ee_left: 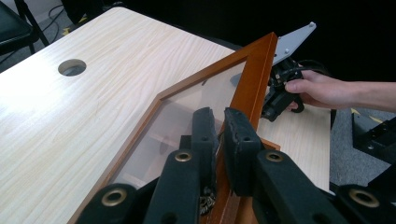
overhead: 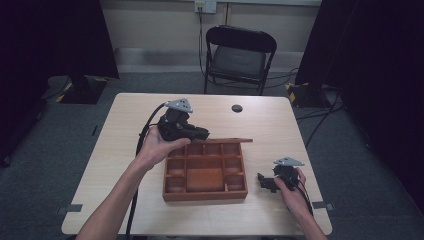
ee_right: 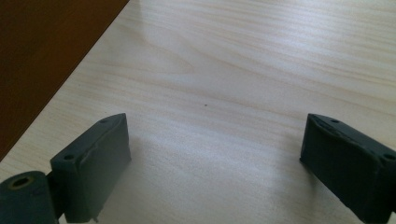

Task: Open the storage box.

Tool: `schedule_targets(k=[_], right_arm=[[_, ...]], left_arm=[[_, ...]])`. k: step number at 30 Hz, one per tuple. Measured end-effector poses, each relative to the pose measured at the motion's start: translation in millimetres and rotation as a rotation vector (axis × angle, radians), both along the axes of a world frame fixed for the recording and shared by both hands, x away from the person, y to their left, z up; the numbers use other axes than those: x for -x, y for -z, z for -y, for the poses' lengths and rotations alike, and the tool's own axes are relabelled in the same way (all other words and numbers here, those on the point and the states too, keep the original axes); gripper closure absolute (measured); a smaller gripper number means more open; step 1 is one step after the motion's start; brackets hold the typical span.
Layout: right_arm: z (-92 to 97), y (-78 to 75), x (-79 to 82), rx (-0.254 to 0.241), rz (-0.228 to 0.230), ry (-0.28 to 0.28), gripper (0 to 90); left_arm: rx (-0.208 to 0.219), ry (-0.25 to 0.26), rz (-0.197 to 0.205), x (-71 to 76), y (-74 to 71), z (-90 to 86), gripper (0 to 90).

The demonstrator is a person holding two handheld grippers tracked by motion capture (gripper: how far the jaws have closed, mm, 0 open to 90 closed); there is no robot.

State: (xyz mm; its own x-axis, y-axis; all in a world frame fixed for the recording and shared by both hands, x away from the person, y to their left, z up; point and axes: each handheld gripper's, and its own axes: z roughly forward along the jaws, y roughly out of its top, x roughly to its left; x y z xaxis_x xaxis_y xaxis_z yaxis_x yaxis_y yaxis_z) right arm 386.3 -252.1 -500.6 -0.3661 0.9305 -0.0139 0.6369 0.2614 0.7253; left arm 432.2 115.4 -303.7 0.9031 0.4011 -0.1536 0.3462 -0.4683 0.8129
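High view shows the left gripper (overhead: 196,134) clamped on the frame of the glazed lid (overhead: 227,140), raised on edge along the far side of the wooden box (overhead: 205,195) mid-tabletop, while the right gripper (overhead: 265,181), jaws wide and empty, waits near the right edge.

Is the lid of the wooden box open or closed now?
Open. The left gripper clamps the glass-paned lid's frame and holds it raised, and the box's compartments lie uncovered.
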Motion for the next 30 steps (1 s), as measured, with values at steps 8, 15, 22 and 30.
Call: schedule_targets(k=[8, 15, 22, 30], right_arm=[[0.0, 0.0, 0.0, 0.001, 0.0, 0.001, 7.4], [-0.1, -0.1, 0.0, -0.001, -0.001, 0.001, 7.4], [0.1, -0.1, 0.0, 0.001, 0.0, 0.0, 7.4], [0.1, -0.1, -0.1, 0.001, 0.0, 0.0, 7.4]], left_arm=[[0.016, -0.001, -0.004, -3.5, -0.9, -0.9, 83.4], [0.02, -0.001, -0.003, -5.3, -1.8, -0.9, 83.7], [0.027, -0.008, -0.004, -7.7, -3.1, -1.4, 83.8], [0.046, -0.005, -0.012, -10.9, -2.4, -4.1, 83.8]])
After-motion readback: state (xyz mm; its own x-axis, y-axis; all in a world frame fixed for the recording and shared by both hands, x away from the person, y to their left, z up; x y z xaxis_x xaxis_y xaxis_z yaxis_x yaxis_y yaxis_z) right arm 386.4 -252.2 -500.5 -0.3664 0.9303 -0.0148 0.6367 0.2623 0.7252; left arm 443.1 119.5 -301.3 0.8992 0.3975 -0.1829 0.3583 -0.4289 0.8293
